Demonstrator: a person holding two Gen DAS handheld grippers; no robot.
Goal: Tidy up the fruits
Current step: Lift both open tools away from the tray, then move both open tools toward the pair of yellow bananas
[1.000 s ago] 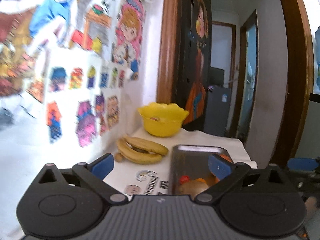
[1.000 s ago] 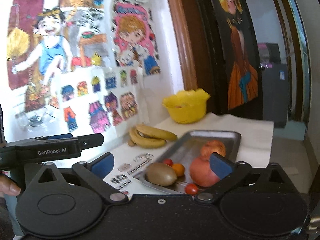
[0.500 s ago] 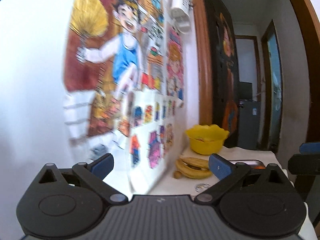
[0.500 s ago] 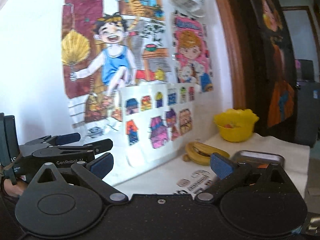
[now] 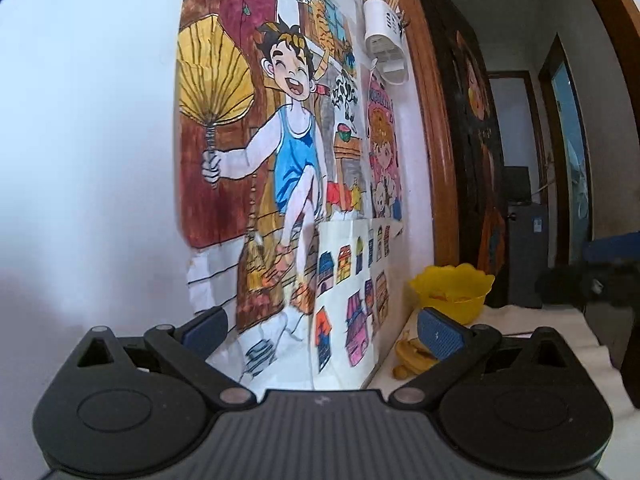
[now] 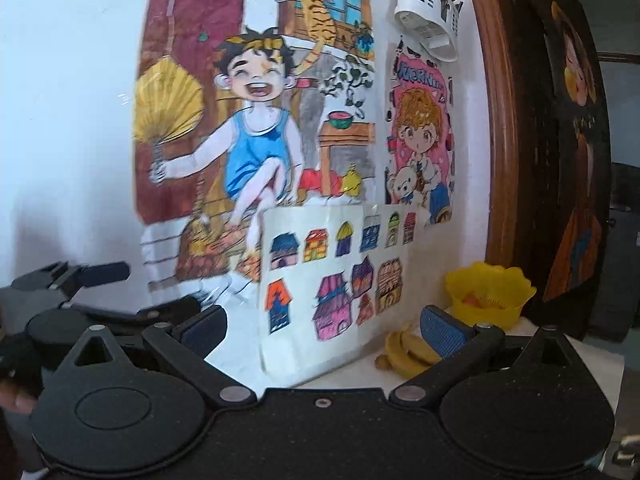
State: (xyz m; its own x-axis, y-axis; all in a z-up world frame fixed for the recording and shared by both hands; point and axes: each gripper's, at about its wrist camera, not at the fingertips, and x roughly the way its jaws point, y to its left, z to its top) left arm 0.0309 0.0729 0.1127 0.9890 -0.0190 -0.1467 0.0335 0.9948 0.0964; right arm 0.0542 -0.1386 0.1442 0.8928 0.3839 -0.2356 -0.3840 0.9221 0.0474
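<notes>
Left wrist view
Background: white wall (image 5: 80,160) fills the left half of the frame, with a big drawing of a laughing boy (image 5: 288,128) holding a yellow fan across the centre.
Sheet of houses: a paper with small coloured houses (image 5: 352,292) sits below the boy drawing, lower centre.
Holder: a white holder (image 5: 386,48) with sticks in it hangs at the upper centre, beside a brown door frame (image 5: 436,140).
Left gripper (image 5: 322,330): both blue-padded fingers spread wide apart, nothing between them (it points at the wall).
Bowl: a yellow bowl (image 5: 454,290) stands on the white table (image 5: 556,320) at the lower right.
Bananas (image 5: 412,356): lying on the table in front of the bowl, partly hidden by the right finger.
Other tool: a dark blurred shape at the right edge; I cannot tell what it is.

Right wrist view
Background: same wall (image 6: 60,120) and boy drawing (image 6: 256,128), centre left, with the house sheet (image 6: 340,280) at lower centre.
Holder (image 6: 428,12): upper right of centre.
Right gripper (image 6: 322,330): fingers wide open and empty.
Left gripper (image 6: 100,276): seen at the lower left edge, held by a hand (only a blurred fingertip (image 6: 16,400) shows).
Bowl (image 6: 490,296): lower right, with something orange inside.
Bananas (image 6: 406,354): just in front of the bowl, near the right finger.
</notes>
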